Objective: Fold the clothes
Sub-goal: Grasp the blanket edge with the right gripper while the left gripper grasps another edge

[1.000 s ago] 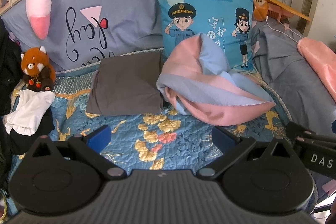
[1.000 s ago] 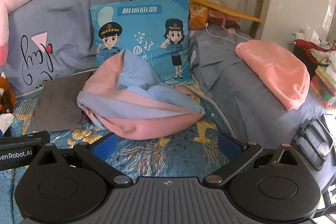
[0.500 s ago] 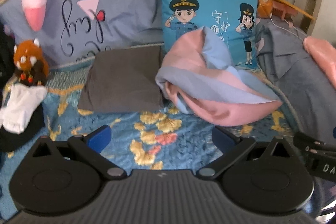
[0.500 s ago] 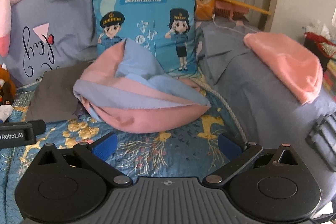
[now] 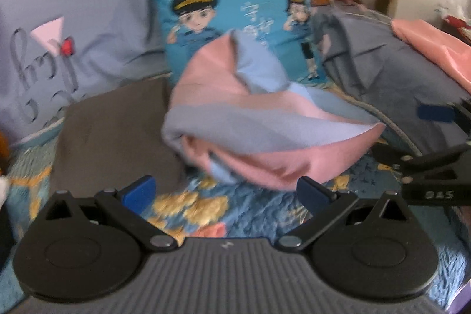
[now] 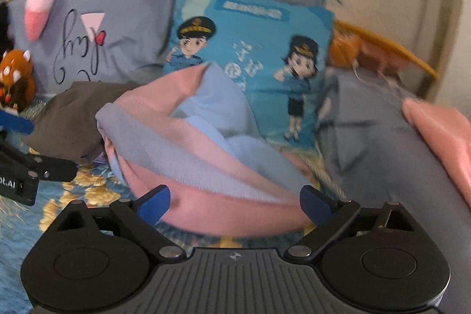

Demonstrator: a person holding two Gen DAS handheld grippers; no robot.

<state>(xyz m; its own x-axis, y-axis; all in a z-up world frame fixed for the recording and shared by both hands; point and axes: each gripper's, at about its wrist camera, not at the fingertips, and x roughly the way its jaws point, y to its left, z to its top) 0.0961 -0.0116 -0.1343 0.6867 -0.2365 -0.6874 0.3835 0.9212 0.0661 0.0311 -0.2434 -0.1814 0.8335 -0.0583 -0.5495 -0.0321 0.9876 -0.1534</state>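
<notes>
Garment: a crumpled pink and blue garment (image 6: 206, 149) lies heaped on the bed's patterned quilt (image 5: 250, 211), leaning against the blue cartoon cushion (image 5: 235, 5), with a folded grey cloth (image 5: 114, 131) just to its left.
Long axis: the heap runs roughly left to right across both views.
Left hand-held gripper (image 5: 226, 190): jaws wide, nothing between them; the garment lies ahead and slightly right.
Right hand-held gripper (image 6: 235, 200): jaws wide but closing, nothing pinched; the garment's near pink edge sits directly ahead.
Nearer: the right one, by my judgement.
</notes>
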